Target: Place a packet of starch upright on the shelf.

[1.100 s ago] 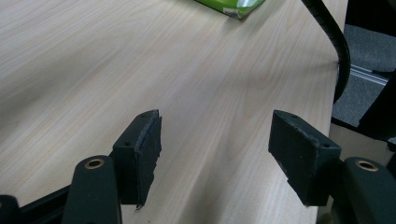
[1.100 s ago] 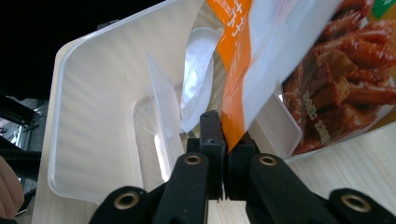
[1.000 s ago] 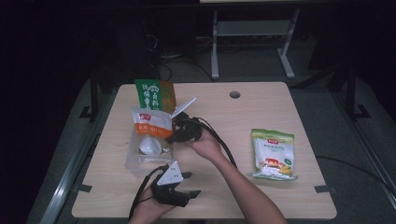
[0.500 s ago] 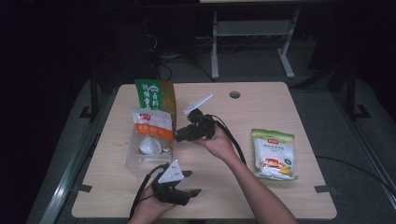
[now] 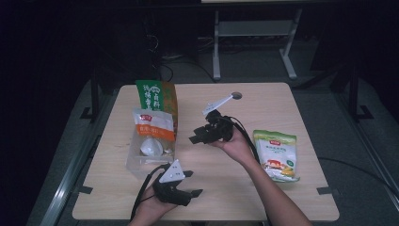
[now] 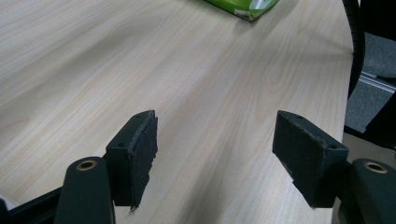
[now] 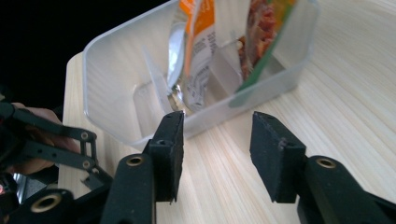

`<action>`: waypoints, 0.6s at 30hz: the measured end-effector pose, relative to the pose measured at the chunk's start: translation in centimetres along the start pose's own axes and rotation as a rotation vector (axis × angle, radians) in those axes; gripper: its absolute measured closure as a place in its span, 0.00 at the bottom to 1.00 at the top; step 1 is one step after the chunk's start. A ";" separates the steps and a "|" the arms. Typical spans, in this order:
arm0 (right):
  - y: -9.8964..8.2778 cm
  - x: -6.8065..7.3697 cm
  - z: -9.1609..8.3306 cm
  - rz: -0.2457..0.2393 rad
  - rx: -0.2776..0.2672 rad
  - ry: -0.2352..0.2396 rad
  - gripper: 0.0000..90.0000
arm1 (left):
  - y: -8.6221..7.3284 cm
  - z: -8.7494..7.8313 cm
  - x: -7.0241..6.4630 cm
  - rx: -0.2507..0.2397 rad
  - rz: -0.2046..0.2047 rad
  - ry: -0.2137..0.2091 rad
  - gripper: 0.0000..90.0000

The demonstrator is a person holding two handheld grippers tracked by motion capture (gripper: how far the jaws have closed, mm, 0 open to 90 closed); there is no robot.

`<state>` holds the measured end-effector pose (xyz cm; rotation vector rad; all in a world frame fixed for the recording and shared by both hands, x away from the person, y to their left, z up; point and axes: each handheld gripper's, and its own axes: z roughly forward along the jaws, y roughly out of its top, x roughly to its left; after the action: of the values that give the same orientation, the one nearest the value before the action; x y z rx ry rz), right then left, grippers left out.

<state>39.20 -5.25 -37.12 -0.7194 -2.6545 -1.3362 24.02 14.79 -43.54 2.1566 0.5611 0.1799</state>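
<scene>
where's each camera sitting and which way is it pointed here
High view: above the person's side of the table, looking forward and down; shows both forearms, the left gripper and the right gripper.
Left gripper view: rides on the left gripper, looking along its open fingers across bare wood to a green packet.
Right gripper view: rides on the right gripper, its jaws just opening with nothing between them, facing the clear bin of pouches.
Shared: high and right gripper views both show the bin and the left gripper.
</scene>
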 end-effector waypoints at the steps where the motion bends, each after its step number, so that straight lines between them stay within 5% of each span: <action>1: 0.0 0.0 0.0 0.000 0.000 0.000 0.59 | 0.0 0.0 0.0 0.000 0.000 0.000 0.34; 18: -3.9 -1.6 -5.2 0.063 0.021 -0.082 0.49 | 0.2 0.0 0.4 0.000 -0.001 0.007 0.33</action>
<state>38.13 -11.90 -37.24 -0.8655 -2.6792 -1.2878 24.41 14.90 -43.42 2.1567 0.5664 0.1869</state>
